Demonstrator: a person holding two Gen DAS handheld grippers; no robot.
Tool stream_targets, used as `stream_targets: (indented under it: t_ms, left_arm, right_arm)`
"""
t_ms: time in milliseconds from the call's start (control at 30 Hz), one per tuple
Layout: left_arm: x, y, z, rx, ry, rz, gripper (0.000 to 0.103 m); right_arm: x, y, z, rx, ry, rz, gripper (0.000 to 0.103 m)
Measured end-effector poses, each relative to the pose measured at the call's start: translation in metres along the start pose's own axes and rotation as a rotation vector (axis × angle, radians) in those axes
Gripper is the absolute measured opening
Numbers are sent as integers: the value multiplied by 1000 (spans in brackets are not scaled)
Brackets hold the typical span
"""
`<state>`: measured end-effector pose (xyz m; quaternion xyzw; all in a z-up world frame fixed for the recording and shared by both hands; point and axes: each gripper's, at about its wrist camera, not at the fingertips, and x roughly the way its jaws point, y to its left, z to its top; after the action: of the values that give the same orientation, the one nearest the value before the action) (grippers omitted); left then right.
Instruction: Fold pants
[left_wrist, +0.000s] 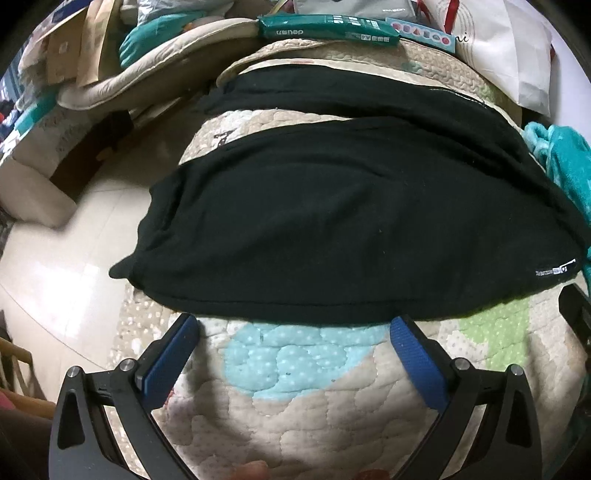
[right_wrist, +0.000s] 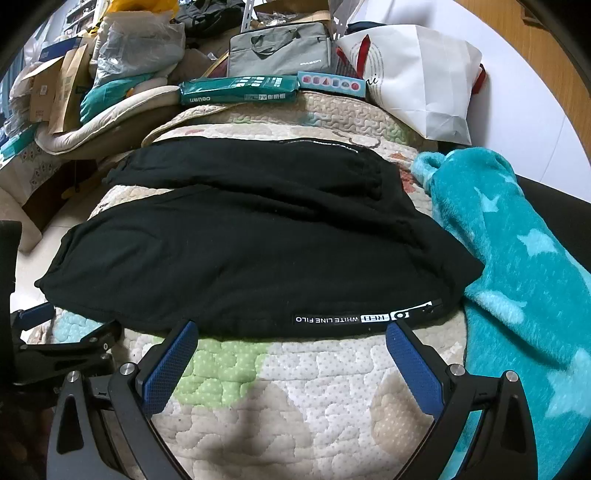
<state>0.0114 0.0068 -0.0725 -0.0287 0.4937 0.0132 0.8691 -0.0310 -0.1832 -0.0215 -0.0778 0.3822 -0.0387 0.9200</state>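
The black pants (right_wrist: 240, 236) lie spread flat on the quilt (right_wrist: 295, 387), legs apart, unfolded. Both the left gripper (left_wrist: 295, 325) and right gripper (right_wrist: 291, 332) hover wide open and empty at the near hem. Likely next: pinch that edge and carry it across.

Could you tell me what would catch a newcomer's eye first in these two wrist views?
First, the black pants spread flat across the quilted bed cover, with white lettering on the near edge. Next, the bright teal star blanket bunched along their right side. Both the left gripper and the right gripper hang open just short of the pants' near edge.
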Motion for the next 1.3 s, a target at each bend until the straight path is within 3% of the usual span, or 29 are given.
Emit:
stream_targets:
  t_ms: [233, 400, 533, 633, 767, 967, 1167, 1300]
  left_arm:
    - [-3, 4, -11, -22, -40, -21, 103]
    - [-7, 9, -5, -19, 15, -28, 103]
    - [-34, 21, 1, -80, -44, -32, 103]
    - [-64, 33, 16, -124, -106, -66, 103]
    - [-99, 40, 49, -85, -189, -80, 103]
    - [-118, 48, 112, 38, -238, -34, 103]
    - [-80, 59, 185, 105, -197, -4, 103]
    - [-24, 66, 232, 97, -135, -36, 103]
  right_arm:
    - [-2, 3, -2, -18, -8, -5, 103]
    - [-10, 2, 2, -21, -35, -1, 103]
    - [-21, -3, 11, -7, -50, 30, 103]
    - [-29, -14, 30, 28, -34, 116, 103]
    - [-35, -30, 70, 49, 0, 218, 103]
    - [-19, -58, 139, -9, 21, 223, 103]
    - [40, -88, 185, -2, 111, 250, 103]
    - [88, -100, 210, -13, 172, 253, 103]
